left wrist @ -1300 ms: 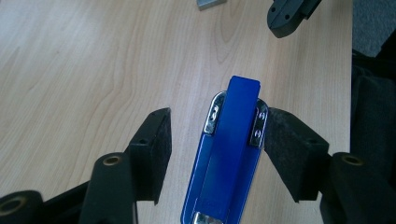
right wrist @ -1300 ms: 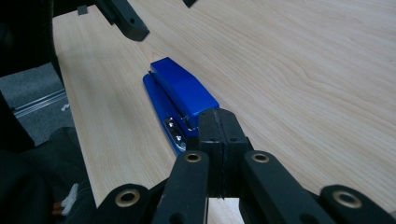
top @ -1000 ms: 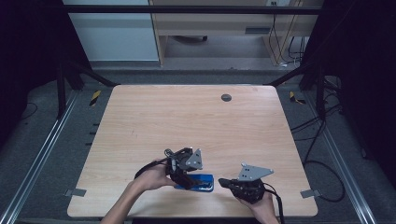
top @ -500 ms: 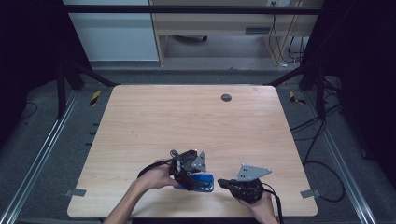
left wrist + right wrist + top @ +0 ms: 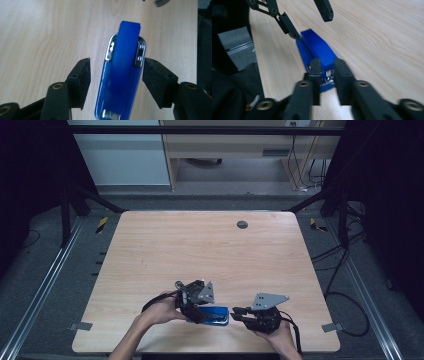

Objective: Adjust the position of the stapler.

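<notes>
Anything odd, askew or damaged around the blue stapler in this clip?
Nothing stands out. The blue stapler lies flat and intact near the table's front edge, between the left tool's open jaws; the right tool points at its end.

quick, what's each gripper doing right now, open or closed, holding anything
Left gripper: open, jaws either side of the blue stapler, not gripping.
Right gripper: nearly shut at the stapler's end; grip cannot be told.

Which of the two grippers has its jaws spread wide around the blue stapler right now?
The left gripper: its jaws stand wide apart on either side of the blue stapler, with gaps showing. The right gripper has its jaws nearly together at the stapler's end.
</notes>
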